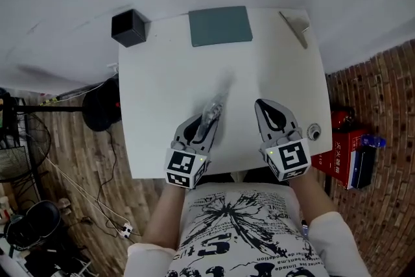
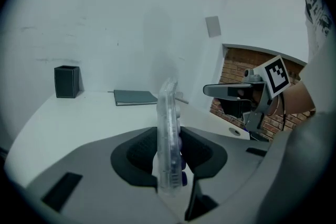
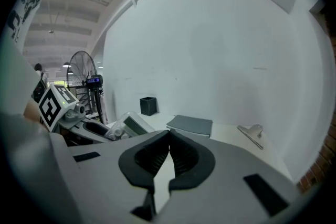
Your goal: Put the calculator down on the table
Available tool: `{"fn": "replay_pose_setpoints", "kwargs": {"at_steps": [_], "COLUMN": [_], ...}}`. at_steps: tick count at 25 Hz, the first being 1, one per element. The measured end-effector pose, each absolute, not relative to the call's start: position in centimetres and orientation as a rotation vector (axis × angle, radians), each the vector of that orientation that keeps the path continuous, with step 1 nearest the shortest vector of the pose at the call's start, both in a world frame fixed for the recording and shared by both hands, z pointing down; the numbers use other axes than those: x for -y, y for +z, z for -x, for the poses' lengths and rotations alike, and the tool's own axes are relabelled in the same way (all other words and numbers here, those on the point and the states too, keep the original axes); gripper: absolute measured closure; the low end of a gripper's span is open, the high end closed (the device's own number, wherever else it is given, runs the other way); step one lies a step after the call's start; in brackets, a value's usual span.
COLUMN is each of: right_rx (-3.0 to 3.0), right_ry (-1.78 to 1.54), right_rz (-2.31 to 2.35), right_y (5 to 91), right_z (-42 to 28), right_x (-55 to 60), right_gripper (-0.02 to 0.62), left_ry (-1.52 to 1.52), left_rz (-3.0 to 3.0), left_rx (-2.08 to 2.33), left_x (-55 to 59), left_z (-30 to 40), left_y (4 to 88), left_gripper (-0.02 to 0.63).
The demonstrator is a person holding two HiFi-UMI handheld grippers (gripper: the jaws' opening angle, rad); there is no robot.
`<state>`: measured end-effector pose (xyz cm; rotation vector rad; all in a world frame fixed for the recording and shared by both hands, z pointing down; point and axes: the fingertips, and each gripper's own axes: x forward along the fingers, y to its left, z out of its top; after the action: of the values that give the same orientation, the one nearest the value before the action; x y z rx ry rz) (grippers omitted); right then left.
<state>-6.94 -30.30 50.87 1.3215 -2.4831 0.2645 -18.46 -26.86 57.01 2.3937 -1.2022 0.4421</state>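
Over the near edge of the table (image 1: 162, 68), the left gripper (image 1: 198, 130) clamps the calculator (image 1: 212, 112) edge-up, its long axis running toward 1 o'clock beyond the jaws. At 3 o'clock, the right gripper (image 1: 272, 115) is closed and empty.

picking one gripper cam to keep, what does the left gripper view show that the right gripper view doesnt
Only the left gripper view: the left gripper closed on the clear calculator, seen edge-on, and the right gripper from the side against a brick wall.
Only the right gripper view: the right gripper's own jaws shut together with nothing between them, the calculator's display face, and a standing fan.
Both: the white table, the black box and the grey notebook at its far edge.
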Motion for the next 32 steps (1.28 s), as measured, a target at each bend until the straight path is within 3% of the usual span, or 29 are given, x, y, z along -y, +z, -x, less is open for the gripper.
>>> {"fn": "replay_pose_setpoints", "kwargs": {"at_steps": [11,23,28,32], "right_rx": [2.460,2.401,2.377,2.358], "right_ry": [0.354,0.342,0.333,0.324], "right_rz": [-1.333,-1.351,-1.355,-1.376], "right_y": [53.2,54.0,54.1,54.0], "right_z": [7.8,9.6,10.1,10.1], "right_x": [29.0,30.0,30.2,30.5], "right_gripper": [0.580,0.581,0.580,0.580], "left_ry": [0.276,0.184,0.293,0.400], "left_rz": [-2.235,-2.026,-1.993,-2.014], "left_rx": [1.233,1.289,1.321,1.333], "left_x": [27.7,29.9,30.0,30.0], "left_z": [20.3,24.3,25.5,25.8], "left_y": [59.4,62.6,64.0,64.4], "left_gripper": [0.466,0.414,0.391,0.411]}}
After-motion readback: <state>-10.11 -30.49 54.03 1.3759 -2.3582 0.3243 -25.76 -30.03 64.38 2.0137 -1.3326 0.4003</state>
